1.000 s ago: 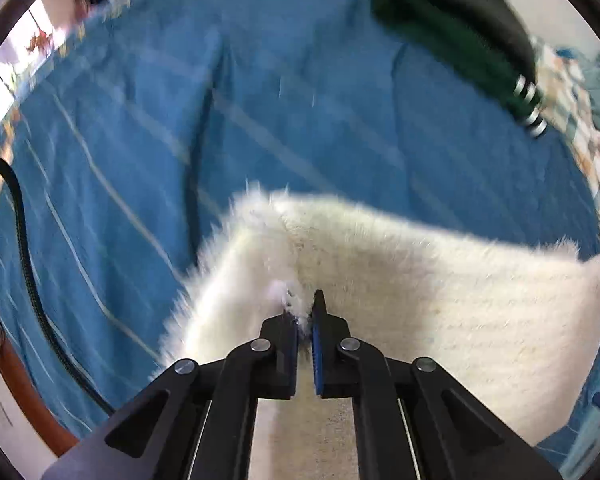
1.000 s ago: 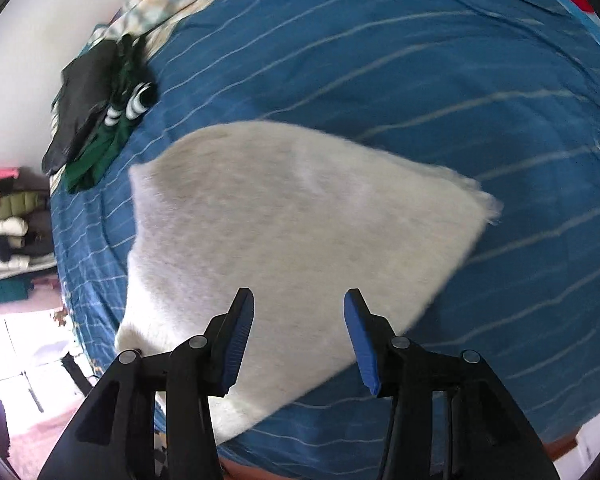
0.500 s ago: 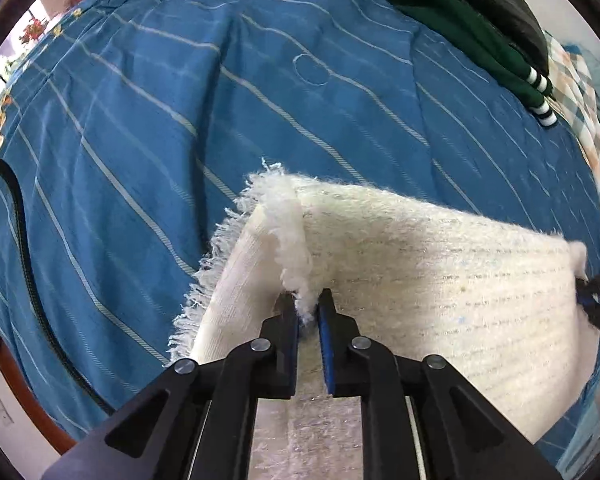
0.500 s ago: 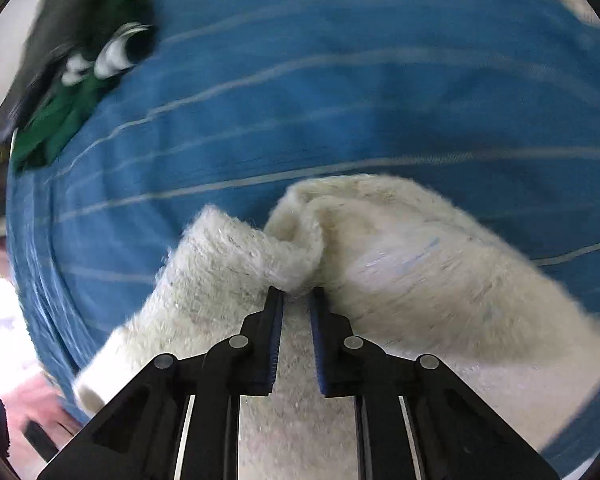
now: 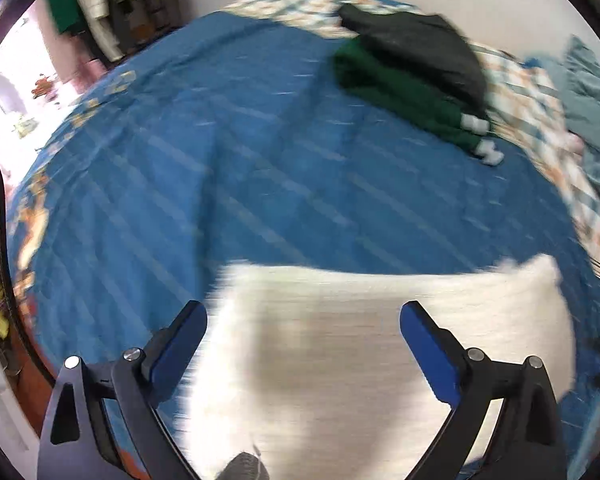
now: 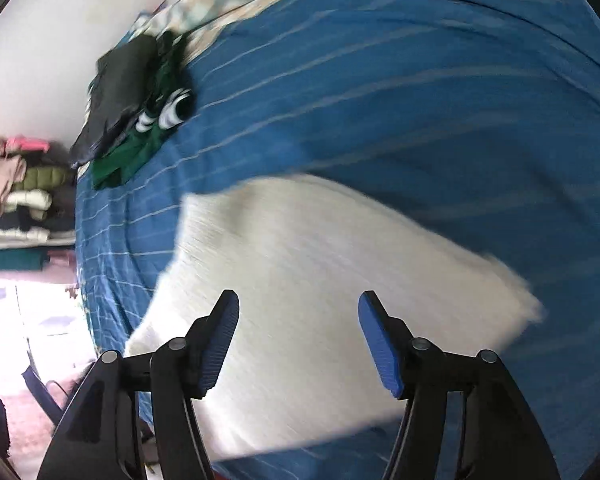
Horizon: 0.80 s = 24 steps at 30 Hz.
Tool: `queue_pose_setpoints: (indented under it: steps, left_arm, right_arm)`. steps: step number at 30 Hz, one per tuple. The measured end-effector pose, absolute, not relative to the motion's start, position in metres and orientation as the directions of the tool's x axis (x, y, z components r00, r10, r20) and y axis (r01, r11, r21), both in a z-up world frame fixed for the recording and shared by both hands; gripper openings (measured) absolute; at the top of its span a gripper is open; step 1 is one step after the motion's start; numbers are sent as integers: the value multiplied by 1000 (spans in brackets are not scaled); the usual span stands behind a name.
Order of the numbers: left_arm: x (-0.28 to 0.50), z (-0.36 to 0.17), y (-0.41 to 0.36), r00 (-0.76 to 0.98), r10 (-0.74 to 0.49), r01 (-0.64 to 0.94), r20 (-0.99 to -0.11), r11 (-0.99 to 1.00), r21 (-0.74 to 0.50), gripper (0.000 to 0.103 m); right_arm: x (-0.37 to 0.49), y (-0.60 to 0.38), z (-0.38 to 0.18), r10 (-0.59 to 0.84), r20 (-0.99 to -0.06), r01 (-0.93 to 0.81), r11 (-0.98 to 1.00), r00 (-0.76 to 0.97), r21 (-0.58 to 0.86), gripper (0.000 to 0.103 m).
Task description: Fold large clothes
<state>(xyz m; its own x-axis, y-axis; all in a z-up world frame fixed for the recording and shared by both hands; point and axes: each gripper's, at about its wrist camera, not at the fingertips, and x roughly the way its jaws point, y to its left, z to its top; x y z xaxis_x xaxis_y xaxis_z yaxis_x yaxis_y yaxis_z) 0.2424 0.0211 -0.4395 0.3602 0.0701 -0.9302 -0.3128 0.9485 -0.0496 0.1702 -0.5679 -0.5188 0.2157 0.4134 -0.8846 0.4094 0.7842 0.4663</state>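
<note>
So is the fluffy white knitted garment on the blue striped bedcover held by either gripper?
No, released. The white garment lies flat on the bedcover; left gripper and right gripper have just opened, nothing pinched.

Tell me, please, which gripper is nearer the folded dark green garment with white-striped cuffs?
Left, probably: the green garment lies ahead-right of the left gripper, farther ahead-left of the right gripper.

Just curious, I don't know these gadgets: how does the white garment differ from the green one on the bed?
The white garment lies near both sets of fingers; the green garment lies far off by the wall. The white one lies alone; the green one has a black garment on it. Both rest on the blue bedspread.
</note>
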Motion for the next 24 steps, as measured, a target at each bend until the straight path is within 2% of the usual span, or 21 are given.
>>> queue_pose_setpoints:
  steps: [3, 6, 9, 11, 14, 17, 19, 20, 21, 24]
  left_arm:
    - [261, -456, -29, 347, -62, -227, -936, 963, -148, 99]
    - [284, -500, -87, 276, -171, -157, -946, 963, -220, 99]
    - [302, -550, -122, 183, -124, -117, -975, 982, -147, 99]
    - [309, -571, -130, 163, -104, -121, -981, 985, -124, 103]
    - [315, -574, -126, 187, -119, -137, -975, 980, -146, 103]
    - [319, -573, -127, 188, -117, -119, -975, 983, -141, 103]
    - [323, -572, -127, 189, -114, -103, -975, 985, -135, 103]
    - [326, -572, -128, 190, -111, -96, -975, 987, -131, 103]
    - [329, -573, -130, 192, -106, -92, -976, 988, -126, 103]
    - [341, -576, -125, 190, -122, -95, -974, 985, -142, 103]
  right_arm:
    - [119, -604, -534, 399, -887, 492, 739, 232, 461, 64]
    - [84, -628, -564, 441, -861, 553, 664, 253, 503, 64]
    - [75, -637, -600, 529, -786, 564, 560, 320, 607, 64]
    - [80, -637, -628, 587, -720, 552, 485, 370, 679, 64]
    - [98, -630, -664, 649, -627, 510, 398, 430, 762, 66]
    - [119, -623, -677, 682, -524, 449, 309, 510, 838, 67]
    - [135, -614, -679, 697, -479, 422, 272, 534, 865, 59]
    - [144, -606, -677, 703, -470, 406, 274, 533, 871, 38]
    - [149, -600, -675, 704, -472, 400, 283, 531, 872, 32]
    - [160, -591, -660, 685, -470, 390, 283, 557, 876, 25]
